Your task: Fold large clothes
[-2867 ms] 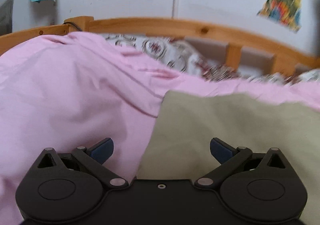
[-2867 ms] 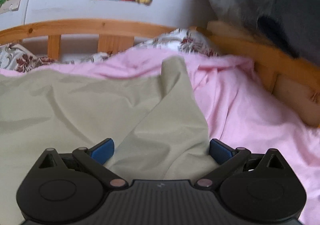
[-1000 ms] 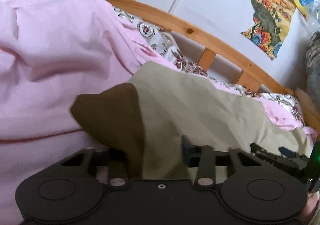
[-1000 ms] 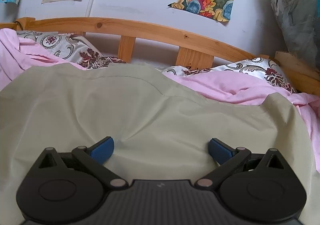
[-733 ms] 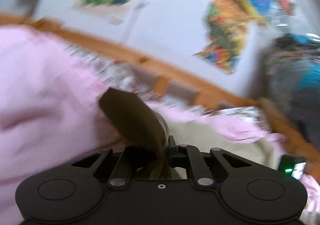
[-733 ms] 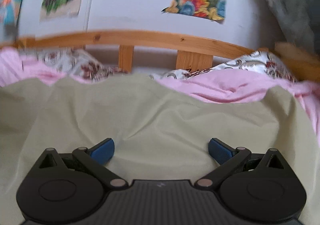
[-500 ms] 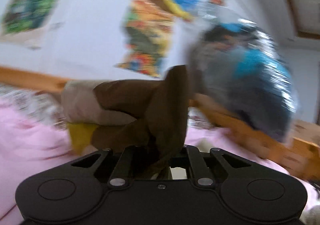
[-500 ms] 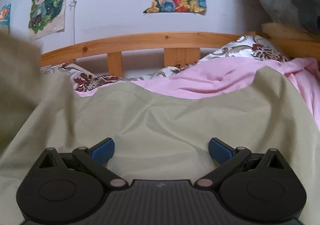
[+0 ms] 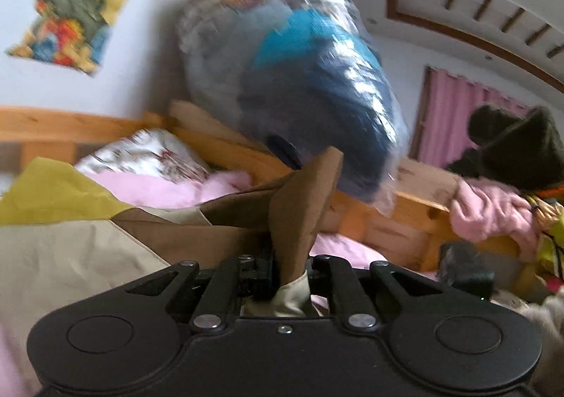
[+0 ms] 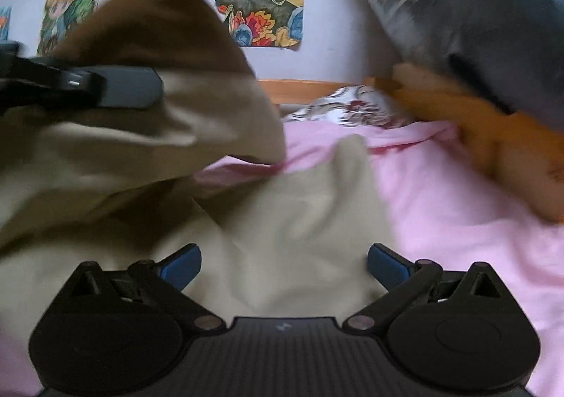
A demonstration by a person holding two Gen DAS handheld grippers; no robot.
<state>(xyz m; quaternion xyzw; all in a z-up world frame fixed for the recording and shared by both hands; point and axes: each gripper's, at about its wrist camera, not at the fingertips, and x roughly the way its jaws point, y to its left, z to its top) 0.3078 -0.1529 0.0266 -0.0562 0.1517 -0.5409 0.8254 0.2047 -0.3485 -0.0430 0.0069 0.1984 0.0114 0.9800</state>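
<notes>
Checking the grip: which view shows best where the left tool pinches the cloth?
The left wrist view: the left tool is shut on the cloth dead centre. The right wrist view shows only one blurred finger against the lifted cloth, not the pinch.

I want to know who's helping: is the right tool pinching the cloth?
No, the right tool is wide open, and the beige cloth just lies between its blue fingers.

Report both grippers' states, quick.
Left gripper: shut on a fold of the beige garment, lifting it.
Right gripper: open, holding nothing, above the garment on the pink sheet.
</notes>
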